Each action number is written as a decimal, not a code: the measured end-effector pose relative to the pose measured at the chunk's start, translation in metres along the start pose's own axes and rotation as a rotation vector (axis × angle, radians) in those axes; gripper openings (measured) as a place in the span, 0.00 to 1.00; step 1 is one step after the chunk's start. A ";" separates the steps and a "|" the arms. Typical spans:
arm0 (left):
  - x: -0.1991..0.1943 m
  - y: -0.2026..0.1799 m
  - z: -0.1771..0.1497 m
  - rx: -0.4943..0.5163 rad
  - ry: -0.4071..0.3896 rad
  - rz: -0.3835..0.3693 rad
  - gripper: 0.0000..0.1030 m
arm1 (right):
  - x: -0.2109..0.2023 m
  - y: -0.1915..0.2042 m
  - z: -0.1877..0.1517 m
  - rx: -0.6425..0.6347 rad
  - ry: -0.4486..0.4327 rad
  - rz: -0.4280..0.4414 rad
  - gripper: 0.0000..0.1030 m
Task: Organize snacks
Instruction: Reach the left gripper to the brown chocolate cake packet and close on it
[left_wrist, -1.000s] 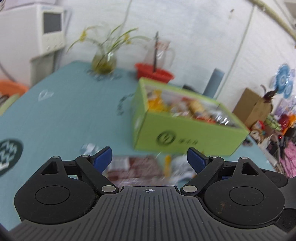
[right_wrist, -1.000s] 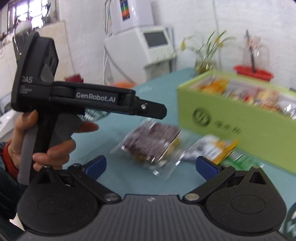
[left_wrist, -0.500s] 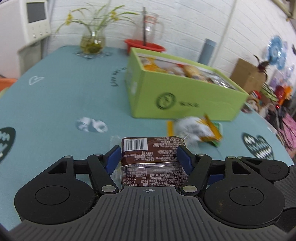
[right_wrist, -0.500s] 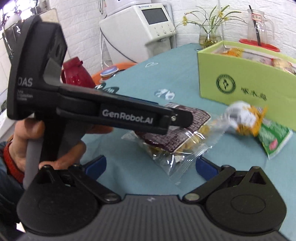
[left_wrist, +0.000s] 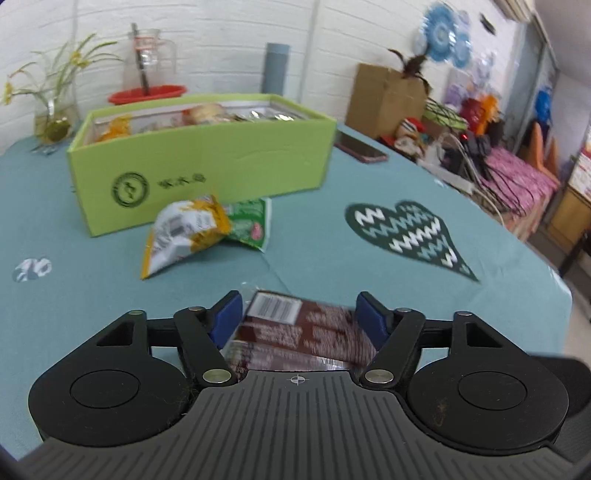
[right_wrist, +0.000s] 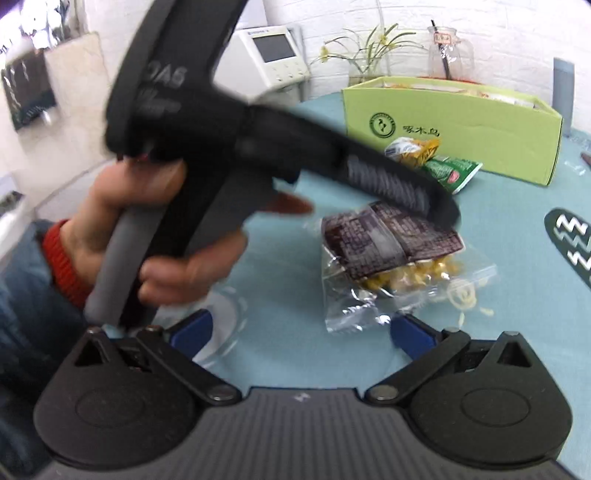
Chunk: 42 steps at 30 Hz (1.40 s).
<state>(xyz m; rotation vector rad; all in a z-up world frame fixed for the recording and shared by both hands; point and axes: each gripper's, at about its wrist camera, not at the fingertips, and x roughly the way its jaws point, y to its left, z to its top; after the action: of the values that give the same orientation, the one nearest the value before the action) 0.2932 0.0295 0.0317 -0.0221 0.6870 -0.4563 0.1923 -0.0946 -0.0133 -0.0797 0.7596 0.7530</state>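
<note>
Snack packet (left_wrist: 295, 328), brown, now clamped between my left tongs (left_wrist: 299, 314), lifted off the table (left_wrist: 332, 251); the green box (left_wrist: 207, 162) waiting ahead-left. My right tongs (right_wrist: 299, 328) are hanging wide, empty.

Brown snack pack (left_wrist: 303, 332), barcode end facing away, clear lower part showing yellow pieces (right_wrist: 406, 273), clamped between the left tongs (left_wrist: 299, 314). Yellow-white packet (left_wrist: 184, 232) lies tilted on the tabletop (left_wrist: 314, 251), overlapping a green packet (left_wrist: 249, 227); both just before the open green box (left_wrist: 207, 162), which holds more snacks.
</note>
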 end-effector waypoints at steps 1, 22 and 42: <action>-0.007 0.003 0.002 -0.023 -0.015 0.004 0.53 | -0.007 -0.002 -0.001 0.002 -0.010 0.005 1.00; -0.017 0.025 -0.028 -0.391 0.074 0.023 0.65 | 0.019 -0.028 0.020 -0.142 0.009 -0.043 0.99; -0.028 0.011 -0.030 -0.287 -0.003 0.066 0.32 | 0.020 -0.023 0.033 -0.127 -0.048 -0.082 0.98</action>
<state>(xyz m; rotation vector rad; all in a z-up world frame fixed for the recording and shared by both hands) 0.2599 0.0551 0.0237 -0.2695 0.7432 -0.2914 0.2359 -0.0888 -0.0063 -0.2050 0.6584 0.7223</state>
